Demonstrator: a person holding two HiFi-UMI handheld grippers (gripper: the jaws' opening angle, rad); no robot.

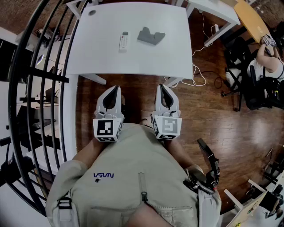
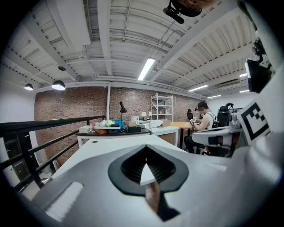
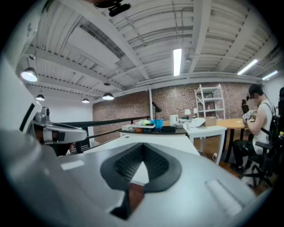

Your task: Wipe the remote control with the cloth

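Observation:
A white remote control point(image 1: 124, 41) lies on the white table point(image 1: 133, 62), left of centre. Just right of it sits a crumpled grey cloth point(image 1: 151, 36). My left gripper point(image 1: 115, 90) and right gripper point(image 1: 162, 88) are held side by side close to my chest, short of the table's near edge. Both are shut with nothing between the jaws. In the left gripper view the left gripper point(image 2: 146, 153) points level over the table top; the right gripper point(image 3: 143, 150) does the same in its own view. Remote and cloth are hidden in both gripper views.
A black railing point(image 1: 40, 88) runs along the left. Another white desk point(image 1: 213, 11) stands at the back right, with cables point(image 1: 202, 75) on the wooden floor beneath. A seated person point(image 1: 266, 66) works at the far right. A cluttered desk point(image 2: 115, 128) stands beyond the table.

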